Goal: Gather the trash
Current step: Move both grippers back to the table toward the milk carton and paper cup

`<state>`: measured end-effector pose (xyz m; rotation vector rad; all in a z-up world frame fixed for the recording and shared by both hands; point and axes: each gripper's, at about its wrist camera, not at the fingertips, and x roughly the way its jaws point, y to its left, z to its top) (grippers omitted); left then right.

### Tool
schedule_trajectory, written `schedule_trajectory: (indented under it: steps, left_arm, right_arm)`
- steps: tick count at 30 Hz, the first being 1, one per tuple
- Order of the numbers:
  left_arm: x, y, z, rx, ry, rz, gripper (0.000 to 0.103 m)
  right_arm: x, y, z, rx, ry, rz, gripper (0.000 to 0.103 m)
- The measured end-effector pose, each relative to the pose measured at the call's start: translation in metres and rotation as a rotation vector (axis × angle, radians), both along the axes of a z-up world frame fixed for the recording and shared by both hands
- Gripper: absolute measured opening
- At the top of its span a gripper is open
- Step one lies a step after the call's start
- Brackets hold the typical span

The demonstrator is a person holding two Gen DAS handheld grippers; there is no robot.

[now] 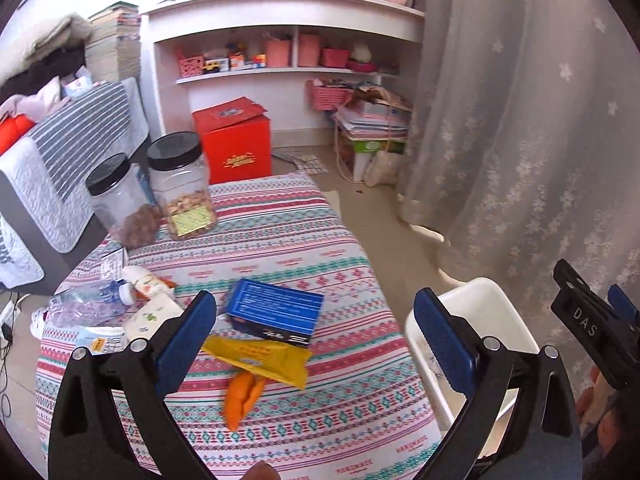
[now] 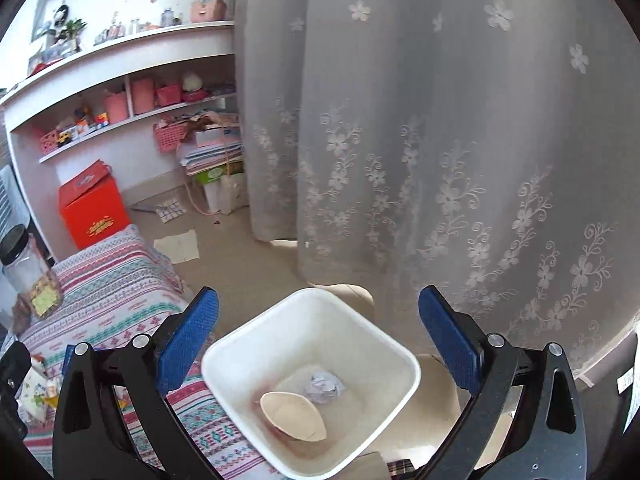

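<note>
- Trash strewn over the striped tabletop (image 1: 340, 240): blue box (image 1: 276, 312) mid-frame in the left wrist view, yellow wrapper (image 1: 260, 362) just below it and overlapping its lower edge, orange scrap (image 1: 240, 398) lower still, touching the wrapper.
- Crushed plastic bottle (image 1: 86, 304) and small printed packets at the lower left, close together.
- Two black-lidded jars (image 1: 176, 184) upright at the upper left of the cloth.
- White bin (image 2: 312, 384) just beside the cloth's right edge, bottom centre of the right wrist view; inside, a crumpled paper ball (image 2: 324, 386) touching a beige paper boat shape (image 2: 294, 414).
- Left gripper (image 1: 314, 340) over the box and wrapper, fingers spread wide, empty.
- Right gripper (image 2: 318, 340) above the bin, fingers wide apart, clamped on nothing.
</note>
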<state>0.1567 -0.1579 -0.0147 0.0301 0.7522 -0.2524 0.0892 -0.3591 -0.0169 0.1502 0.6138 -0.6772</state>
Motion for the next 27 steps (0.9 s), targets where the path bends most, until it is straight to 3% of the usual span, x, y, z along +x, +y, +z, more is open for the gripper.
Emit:
schedule_trajectory:
  steps: [7, 13, 18, 22, 27]
  left_arm:
    - [0.012, 0.064, -0.021, 0.004, 0.032, 0.135, 0.096]
    - [0.029, 0.117, -0.039, 0.023, 0.075, 0.246, 0.096]
    - [0.048, 0.173, -0.064, 0.004, 0.178, 0.379, 0.096]
    - [0.059, 0.219, -0.087, -0.071, 0.282, 0.523, 0.096]
    - [0.066, 0.281, -0.127, -0.328, 0.431, 0.751, 0.096]
  right_arm:
    - [0.030, 0.072, -0.011, -0.067, 0.027, 0.169, 0.096]
    - [0.049, 0.117, -0.021, -0.054, 0.045, 0.262, 0.096]
    - [0.063, 0.147, -0.033, -0.040, 0.082, 0.326, 0.096]
    - [0.073, 0.166, -0.041, -0.043, 0.105, 0.368, 0.096]
    - [0.082, 0.183, -0.048, -0.043, 0.122, 0.406, 0.096]
